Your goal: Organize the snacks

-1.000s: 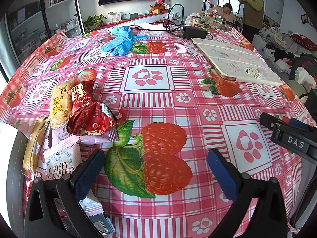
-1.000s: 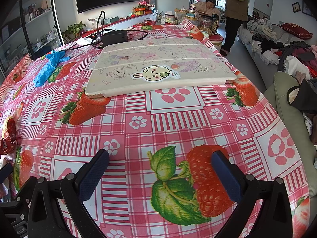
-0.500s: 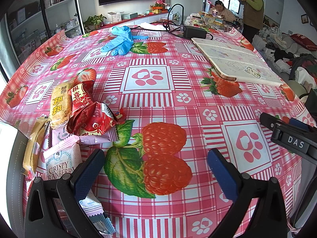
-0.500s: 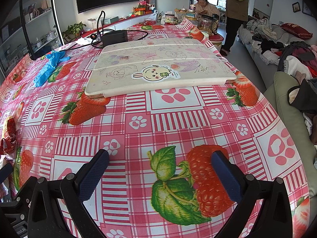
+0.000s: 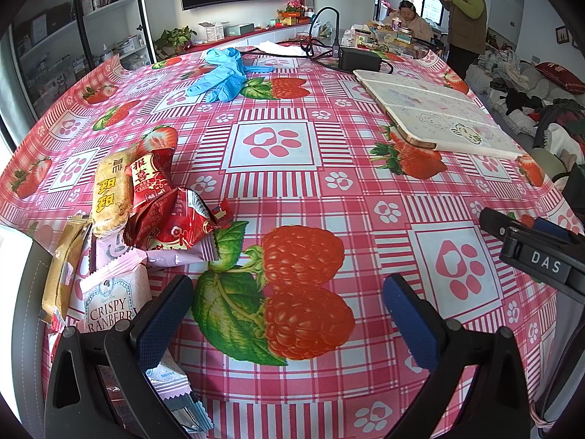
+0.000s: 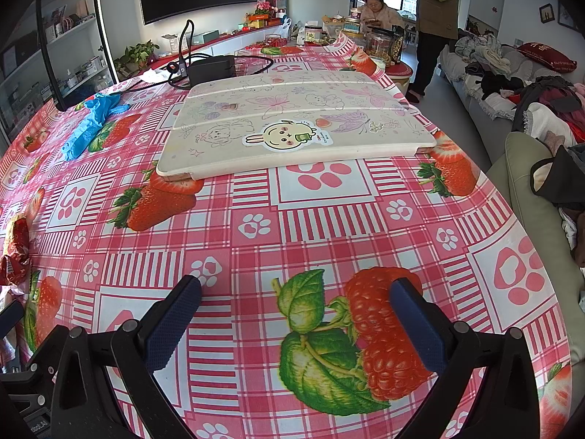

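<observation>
A heap of snack packets lies at the left of the left wrist view: a red packet (image 5: 164, 216), a yellow bar (image 5: 109, 194), a tan bar (image 5: 62, 270), a pale "Crispy Cranberry" packet (image 5: 109, 303) and a lilac packet (image 5: 175, 256). My left gripper (image 5: 289, 322) is open and empty just right of the heap; its left finger overlaps the cranberry packet's lower edge. My right gripper (image 6: 296, 325) is open and empty over bare tablecloth. The red packet shows at the right wrist view's far left edge (image 6: 14, 252). The right gripper's body shows in the left wrist view (image 5: 530, 252).
A white tablet case (image 6: 292, 128) lies on the pink strawberry tablecloth (image 6: 329, 201). Blue gloves (image 5: 223, 73), a black power box (image 5: 358, 60) and cables lie at the far side. Two people are at the back right. A sofa with clothes stands to the right.
</observation>
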`<action>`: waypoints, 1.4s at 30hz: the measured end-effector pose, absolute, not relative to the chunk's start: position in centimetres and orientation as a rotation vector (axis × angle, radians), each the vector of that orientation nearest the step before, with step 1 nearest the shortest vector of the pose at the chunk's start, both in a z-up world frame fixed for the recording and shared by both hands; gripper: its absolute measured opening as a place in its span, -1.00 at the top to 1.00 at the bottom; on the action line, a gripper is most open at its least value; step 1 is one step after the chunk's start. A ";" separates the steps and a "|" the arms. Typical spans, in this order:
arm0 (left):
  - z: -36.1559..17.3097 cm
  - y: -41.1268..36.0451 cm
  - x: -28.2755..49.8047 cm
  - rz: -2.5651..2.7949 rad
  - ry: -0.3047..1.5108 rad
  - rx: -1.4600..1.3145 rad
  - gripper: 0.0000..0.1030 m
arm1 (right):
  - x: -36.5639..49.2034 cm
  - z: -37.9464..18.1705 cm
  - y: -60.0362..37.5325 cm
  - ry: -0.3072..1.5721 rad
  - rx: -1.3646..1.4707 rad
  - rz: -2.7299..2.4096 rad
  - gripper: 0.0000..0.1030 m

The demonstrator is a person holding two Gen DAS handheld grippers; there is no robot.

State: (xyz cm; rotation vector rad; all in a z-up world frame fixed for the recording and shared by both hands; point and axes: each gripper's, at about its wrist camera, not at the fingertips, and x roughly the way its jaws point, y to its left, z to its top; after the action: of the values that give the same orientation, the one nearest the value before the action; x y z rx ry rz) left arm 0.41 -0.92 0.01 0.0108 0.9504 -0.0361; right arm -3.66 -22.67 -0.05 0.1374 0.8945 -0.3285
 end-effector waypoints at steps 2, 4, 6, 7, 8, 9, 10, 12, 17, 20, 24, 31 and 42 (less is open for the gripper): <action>0.0 -0.9 0.4 -0.036 0.950 0.011 -1.00 | -3.7 0.0 -22.7 0.894 0.137 -0.328 -1.00; 0.0 -0.9 0.4 -0.036 0.951 0.011 -1.00 | -3.7 0.0 -22.7 0.895 0.137 -0.328 -1.00; 0.0 -0.9 0.4 -0.034 0.951 0.011 -1.00 | -3.7 0.0 -22.7 0.895 0.137 -0.329 -1.00; 0.1 -0.9 0.3 -0.035 0.952 0.011 -1.00 | -3.7 0.0 -22.7 0.895 0.137 -0.329 -1.00; 0.2 -1.0 0.1 -0.040 0.960 0.012 -1.00 | -3.7 0.0 -22.7 0.895 0.138 -0.328 -1.00; 0.3 -1.1 -0.1 -0.046 0.967 0.008 -1.00 | -3.6 0.0 -22.7 0.898 0.138 -0.324 -1.00; 0.8 -1.3 -0.5 -0.058 0.970 -0.004 -1.00 | -3.5 0.1 -22.7 0.934 0.123 -0.293 -1.00; 2.1 -2.0 -2.0 -0.083 0.933 -0.020 -1.00 | -4.1 0.6 -22.9 0.981 0.142 -0.273 -1.00; 2.9 -5.8 -5.0 -0.100 0.893 0.008 -1.00 | -11.8 4.8 -22.1 0.890 0.153 -0.342 -1.00; 1.2 -8.2 -4.6 -0.100 0.950 0.036 -1.00 | -16.1 6.1 -21.1 0.882 0.223 -0.335 -1.00; 0.2 -9.9 -3.5 -0.070 0.960 0.047 -1.00 | -19.8 6.9 -19.6 0.882 0.262 -0.332 -1.00; 0.1 -9.9 -3.3 -0.073 0.957 0.041 -1.00 | -23.2 7.5 -18.2 0.861 0.335 -0.259 -1.00; 0.1 -9.9 -3.3 -0.073 0.957 0.042 -1.00 | -25.2 7.9 -15.9 0.869 0.382 -0.221 -1.00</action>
State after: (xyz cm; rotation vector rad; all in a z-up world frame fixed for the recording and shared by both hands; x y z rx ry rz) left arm -3.29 -9.90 0.08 0.0416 0.9572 -0.0726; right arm -25.17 -15.91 7.92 0.3824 0.8687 -0.2209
